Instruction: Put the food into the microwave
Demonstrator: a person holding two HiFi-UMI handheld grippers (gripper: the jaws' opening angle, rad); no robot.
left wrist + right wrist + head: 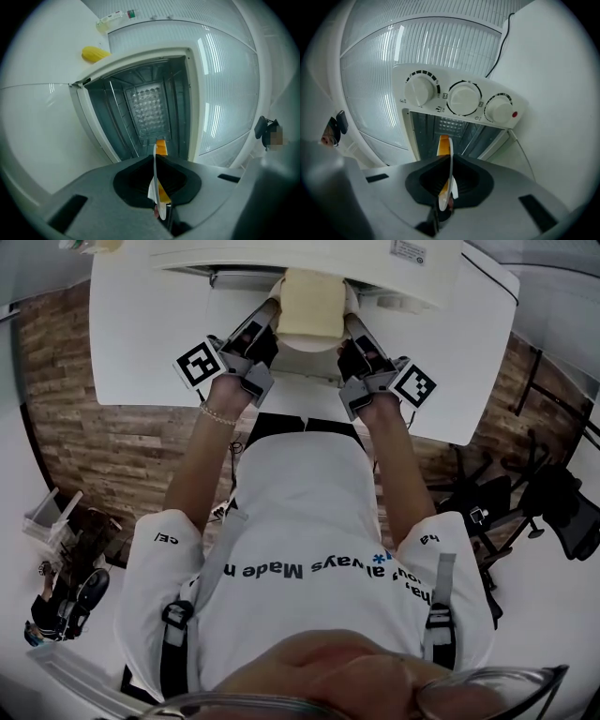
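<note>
- Both grippers are up at the open microwave (309, 257), carrying one white plate (309, 354) between them above the white table (141, 329).
- The left gripper (269, 315) has its jaws pinched on the plate's left rim, seen edge-on in the left gripper view.
- The right gripper (353, 321) is clamped the same way on the right rim.
- The food (310, 302), a pale yellow slab, lies flat on the plate, its far end pointing into the microwave's mouth. It looks near square from above, so I can't call its long axis.
- Three white knobs (464, 98) sit beside the cavity.
- A yellow item (95, 54) lies on the table nearby.
</note>
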